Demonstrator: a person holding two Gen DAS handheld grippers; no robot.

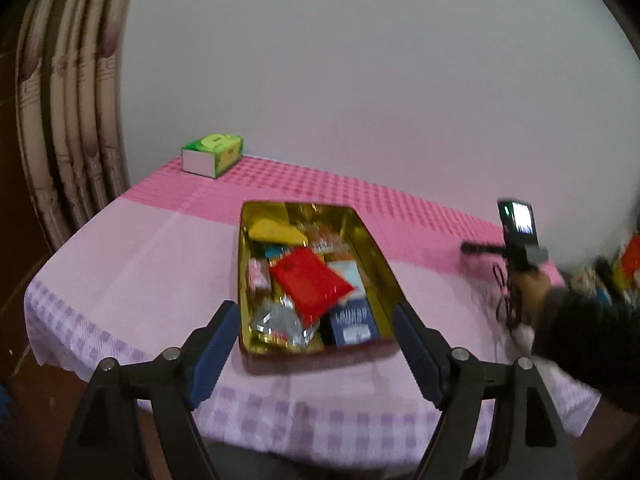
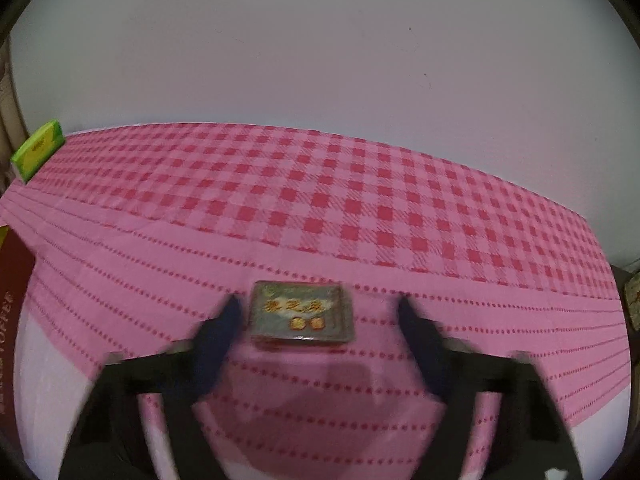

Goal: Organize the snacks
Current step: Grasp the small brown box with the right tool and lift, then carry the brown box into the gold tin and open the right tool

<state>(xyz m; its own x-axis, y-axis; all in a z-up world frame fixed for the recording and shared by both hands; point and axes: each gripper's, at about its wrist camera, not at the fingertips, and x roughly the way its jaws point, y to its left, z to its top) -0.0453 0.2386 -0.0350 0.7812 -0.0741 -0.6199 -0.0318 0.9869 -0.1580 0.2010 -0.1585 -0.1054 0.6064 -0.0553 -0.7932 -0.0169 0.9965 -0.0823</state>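
A gold-lined tin tray (image 1: 372, 252) lies on the pink tablecloth and holds several snacks: a red packet (image 1: 310, 284), a dark blue box (image 1: 354, 322), a silver wrapper (image 1: 276, 322), a yellow pack (image 1: 276, 232). My left gripper (image 1: 314, 334) is open, its blue pads either side of the tray's near end. My right gripper (image 2: 320, 320) is open over a small grey-green snack packet (image 2: 302, 312) that lies flat on the cloth between its fingers. The right hand and its device (image 1: 520, 240) show at the right of the left wrist view.
A green tissue box (image 1: 214, 154) stands at the far left corner by the wall; it also shows in the right wrist view (image 2: 38, 152). A dark red lid or box edge (image 2: 12, 300) lies at the left. More snacks (image 1: 624, 272) lie at the far right. Curtain hangs at left.
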